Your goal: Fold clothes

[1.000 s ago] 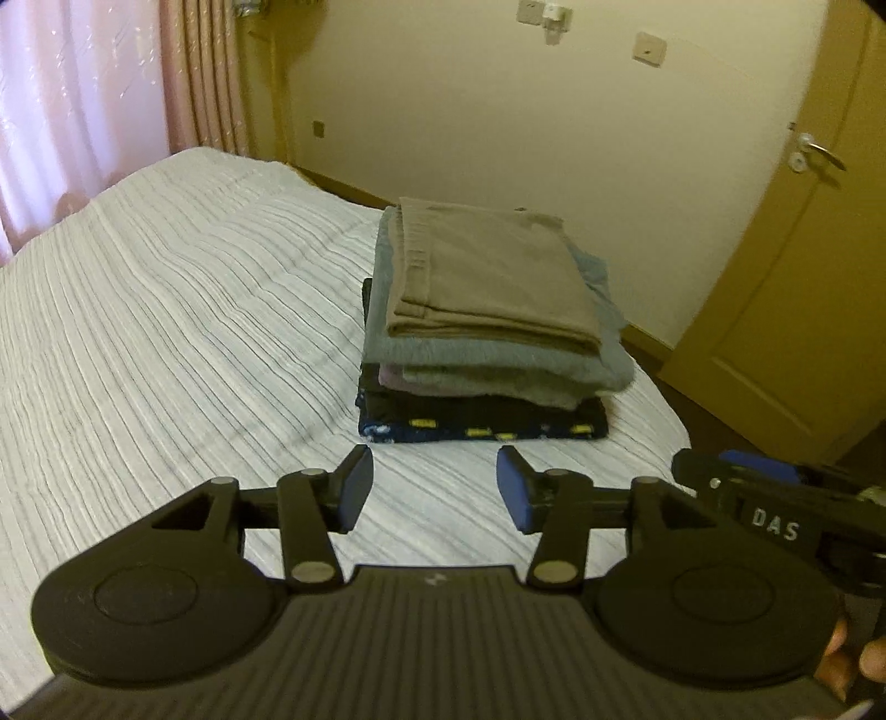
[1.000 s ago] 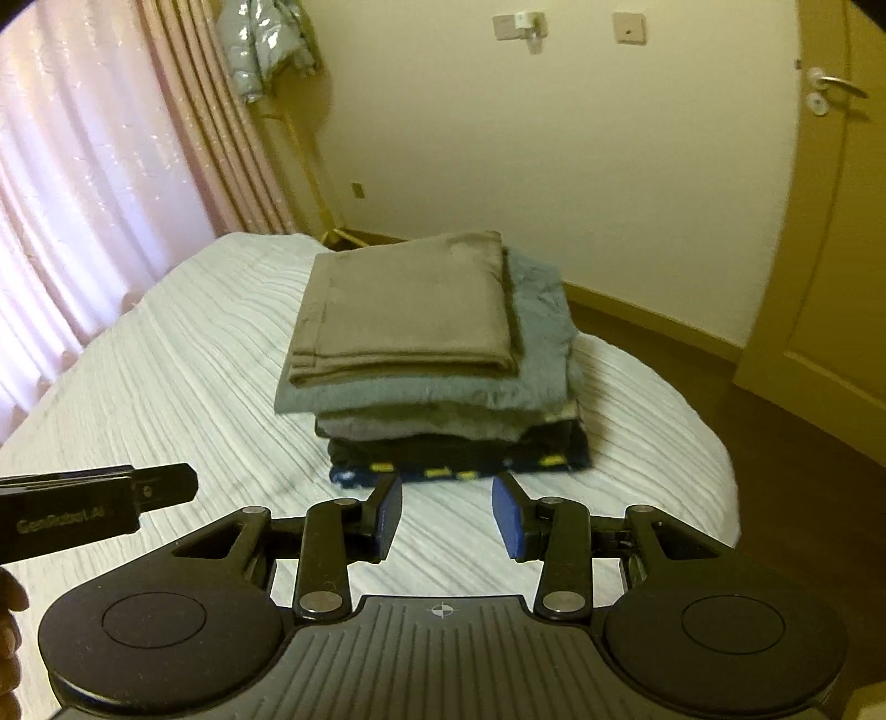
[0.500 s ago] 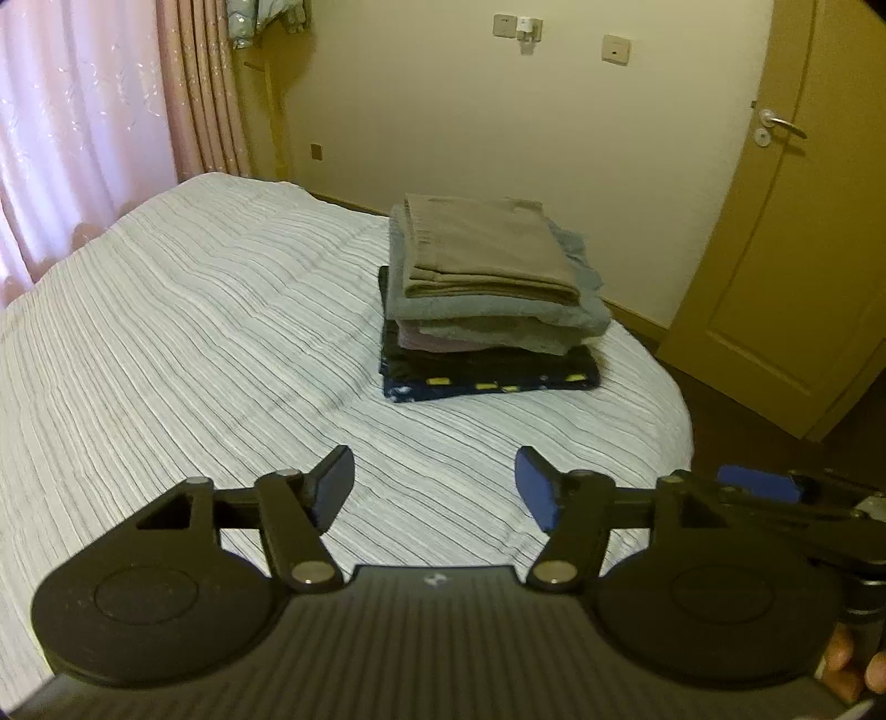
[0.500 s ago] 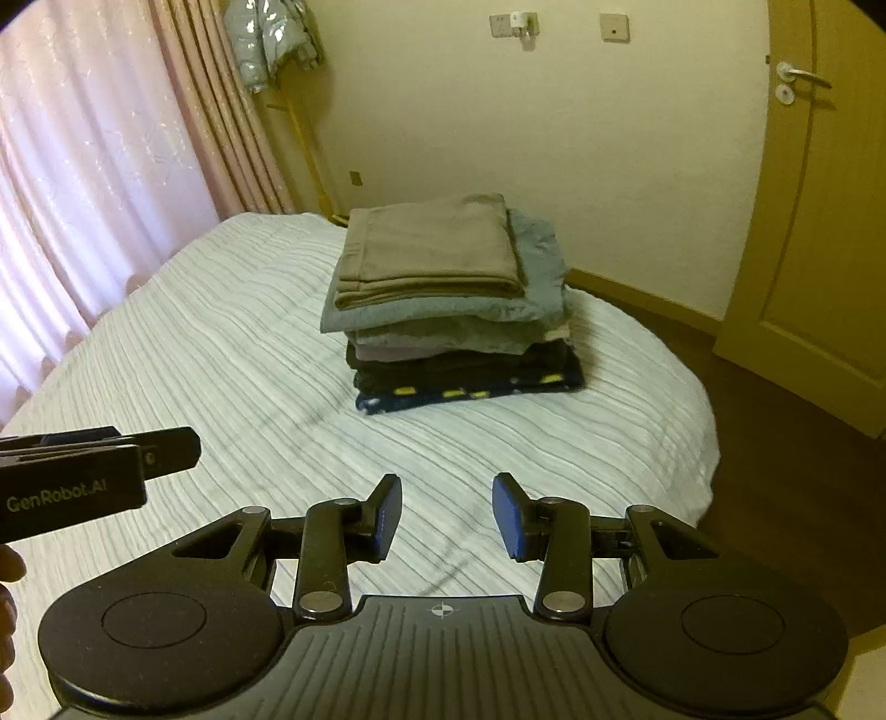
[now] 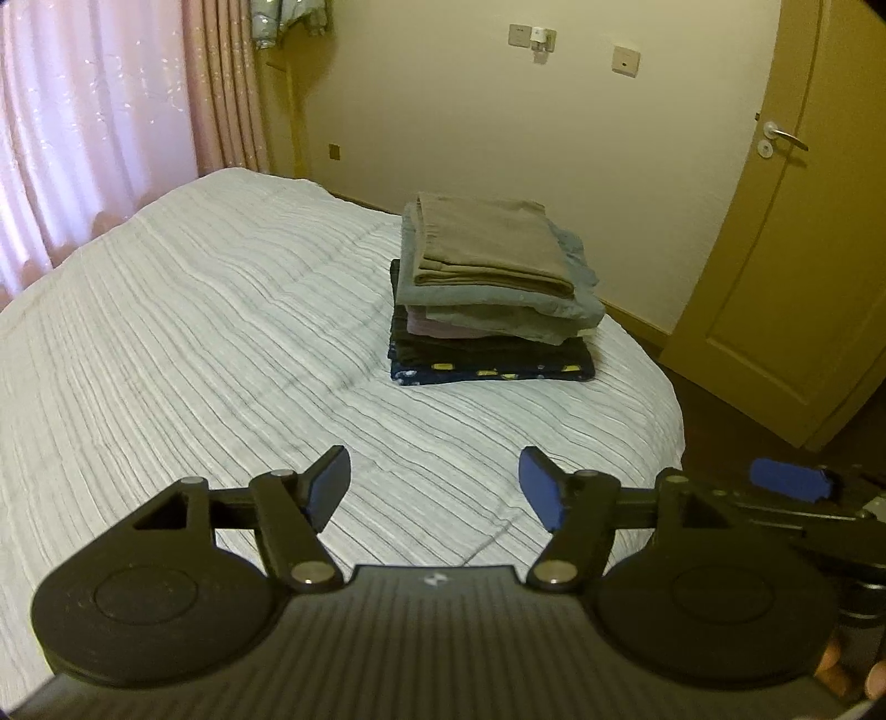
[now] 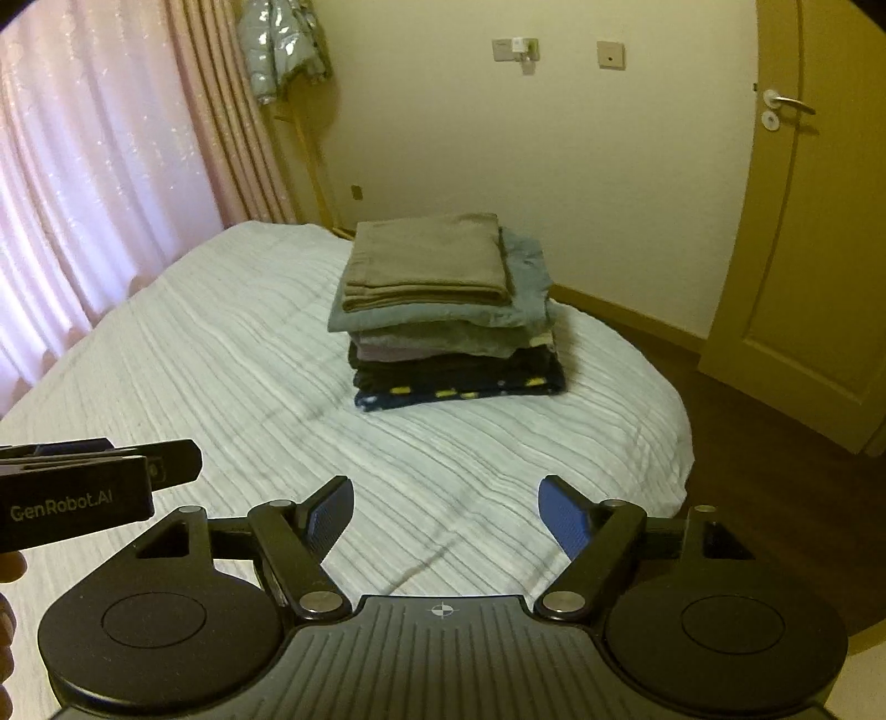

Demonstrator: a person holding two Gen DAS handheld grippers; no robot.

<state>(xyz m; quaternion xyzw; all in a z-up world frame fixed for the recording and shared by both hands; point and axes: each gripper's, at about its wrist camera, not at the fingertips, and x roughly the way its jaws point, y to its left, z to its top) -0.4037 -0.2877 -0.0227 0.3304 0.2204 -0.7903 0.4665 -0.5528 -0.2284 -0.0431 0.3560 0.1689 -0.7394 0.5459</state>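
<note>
A stack of folded clothes (image 5: 490, 288) sits near the far right corner of the bed, with a brown piece (image 5: 487, 241) on top and a dark blue patterned piece (image 5: 487, 371) at the bottom. The stack also shows in the right wrist view (image 6: 448, 315). My left gripper (image 5: 434, 490) is open and empty, well back from the stack over the bedspread. My right gripper (image 6: 446, 512) is open and empty, also back from the stack. The right gripper shows at the right edge of the left wrist view (image 5: 792, 482), the left gripper at the left edge of the right wrist view (image 6: 99, 476).
The bed has a white striped bedspread (image 5: 194, 332). Pink curtains (image 6: 99, 194) hang on the left. A yellow door (image 5: 803, 221) stands at the right, with dark floor (image 6: 775, 498) beside the bed. A jacket (image 6: 285, 50) hangs in the far corner.
Both grippers have pulled back from the stack, which now looks smaller and farther. Both grippers' jaws have opened wider.
</note>
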